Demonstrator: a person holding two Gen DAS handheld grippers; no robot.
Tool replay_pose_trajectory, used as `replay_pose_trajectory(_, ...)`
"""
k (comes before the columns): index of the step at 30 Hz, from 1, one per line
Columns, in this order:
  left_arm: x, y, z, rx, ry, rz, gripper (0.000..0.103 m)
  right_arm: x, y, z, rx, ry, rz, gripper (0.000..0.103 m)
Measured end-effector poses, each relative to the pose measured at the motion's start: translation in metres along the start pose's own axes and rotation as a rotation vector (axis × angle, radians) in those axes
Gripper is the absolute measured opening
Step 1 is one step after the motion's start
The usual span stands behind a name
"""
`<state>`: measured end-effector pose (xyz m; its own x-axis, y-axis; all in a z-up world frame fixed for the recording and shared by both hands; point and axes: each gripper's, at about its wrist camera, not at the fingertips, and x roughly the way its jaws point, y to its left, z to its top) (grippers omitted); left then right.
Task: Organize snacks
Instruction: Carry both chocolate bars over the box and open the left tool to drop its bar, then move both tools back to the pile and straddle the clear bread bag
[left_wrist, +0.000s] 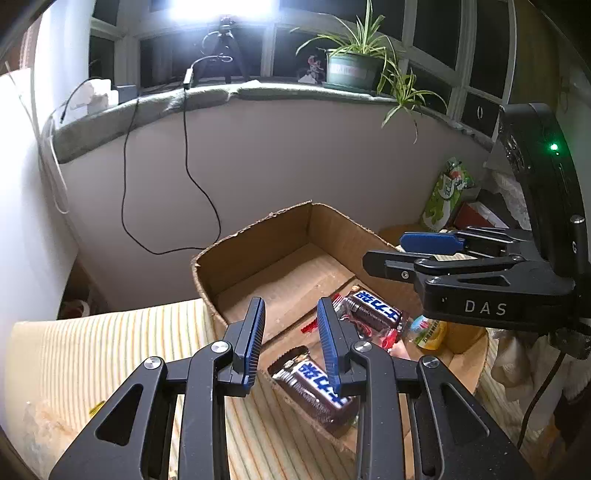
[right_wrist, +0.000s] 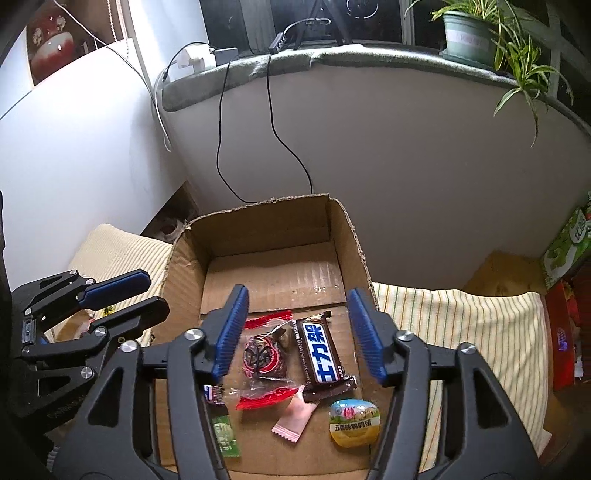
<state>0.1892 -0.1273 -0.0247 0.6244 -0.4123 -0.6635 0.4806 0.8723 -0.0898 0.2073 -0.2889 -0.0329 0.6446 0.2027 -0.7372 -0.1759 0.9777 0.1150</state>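
The right claw (right_wrist: 295, 332) is hovering released above the Snickers bar (right_wrist: 320, 356) near the cardboard box's (right_wrist: 258, 229) front edge; the left claw (left_wrist: 291, 334) is released too. I would be descending straight, straddling the bar's narrow sides.

we count two chocolate bars (right_wrist: 320, 353) (right_wrist: 212, 393), one red-wrapped sweet (right_wrist: 264, 363), one pink sachet (right_wrist: 295, 419), one egg pack (right_wrist: 354, 422), one green packet (right_wrist: 225, 435), one cardboard box (right_wrist: 266, 229).
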Motion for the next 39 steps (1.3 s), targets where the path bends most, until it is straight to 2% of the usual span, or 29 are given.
replay_pose_trajectory(3, -0.010, 0.001, -0.002, -0.004, -0.014, 0.004, 0.034, -0.007, 0.008, -0.001, -0.014, -0.010, -0.010, 0.064)
replay_pose_trajectory(8, -0.029, 0.003, -0.009, -0.005, -0.034, 0.019, 0.036, -0.019, 0.024, -0.002, -0.039, -0.033, -0.008, 0.073)
replay_pose_trajectory(9, -0.033, 0.004, -0.010, -0.008, -0.038, 0.023, 0.044, -0.022, 0.029, -0.002, -0.046, -0.039, -0.007, 0.073)
replay_pose_trajectory(15, -0.061, 0.018, -0.022, -0.045, -0.070, 0.057, 0.070, -0.032, 0.053, -0.005, -0.070, -0.063, -0.001, 0.082)
replay_pose_trajectory(19, -0.078, 0.030, -0.033, -0.071, -0.074, 0.090, 0.073, -0.037, 0.072, -0.008, -0.094, -0.071, 0.015, 0.090)
replay_pose_trajectory(21, -0.088, 0.039, -0.041, -0.095, -0.076, 0.109, 0.080, -0.038, 0.083, -0.010, -0.111, -0.073, 0.028, 0.092)
replay_pose_trajectory(29, -0.117, 0.078, -0.078, -0.177, -0.070, 0.177, 0.080, -0.036, 0.126, -0.018, -0.193, -0.052, 0.077, 0.092)
replay_pose_trajectory(39, -0.144, 0.127, -0.130, -0.320, -0.042, 0.235, 0.080, -0.018, 0.173, -0.022, -0.260, -0.001, 0.184, 0.092)
